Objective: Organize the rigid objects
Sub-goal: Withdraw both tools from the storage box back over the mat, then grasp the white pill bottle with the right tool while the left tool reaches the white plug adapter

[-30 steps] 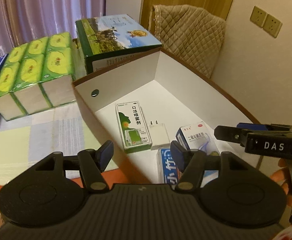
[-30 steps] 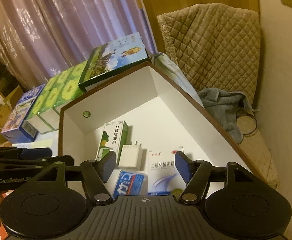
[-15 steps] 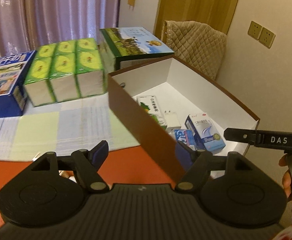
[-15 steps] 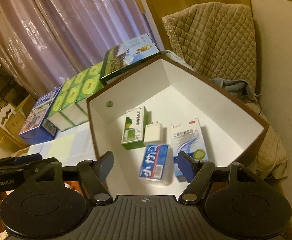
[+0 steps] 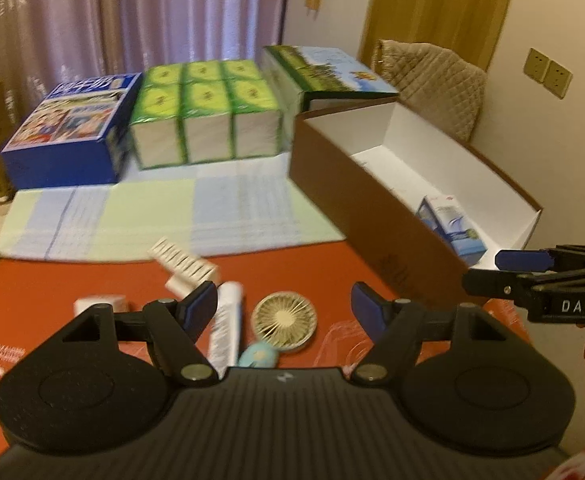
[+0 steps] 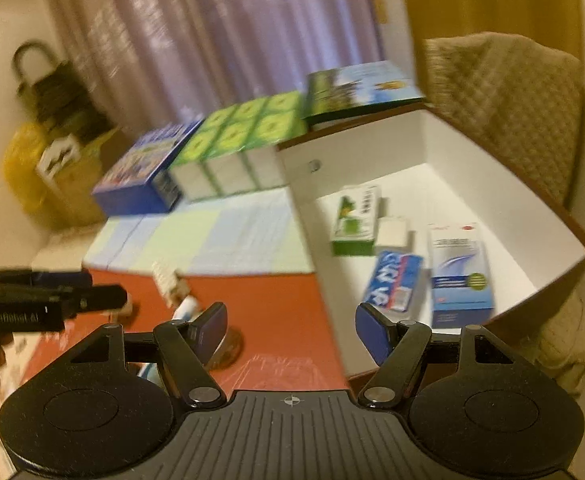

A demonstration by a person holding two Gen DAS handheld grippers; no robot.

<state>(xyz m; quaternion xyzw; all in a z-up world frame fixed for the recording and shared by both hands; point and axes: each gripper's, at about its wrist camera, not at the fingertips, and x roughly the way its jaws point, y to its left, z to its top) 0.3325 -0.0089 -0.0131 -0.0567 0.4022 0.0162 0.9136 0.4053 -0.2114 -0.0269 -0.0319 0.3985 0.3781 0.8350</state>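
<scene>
A brown cardboard box [image 5: 376, 196] with white inside stands at the right; it also shows in the right wrist view [image 6: 492, 168]. In it lie a green medicine box [image 6: 354, 220], a white charger [image 6: 392, 233], a blue pack [image 6: 394, 280] and a blue-white box [image 6: 458, 272]. On the red table lie a small round fan [image 5: 284, 320], a white tube [image 5: 226, 326], a white power strip [image 5: 182, 262] and a white block [image 5: 100, 305]. My left gripper [image 5: 284, 308] is open and empty above the fan. My right gripper [image 6: 291, 326] is open and empty near the box's front corner.
At the back stand a blue carton [image 5: 72, 132], a green tissue pack [image 5: 206, 114] and a green-blue carton [image 5: 324, 72]. A checked cloth [image 5: 164, 212] covers the table's middle. A quilted chair [image 5: 432, 76] stands behind the box.
Both grippers have pulled back and to the left, away from the box. The loose items on the red table have come into view.
</scene>
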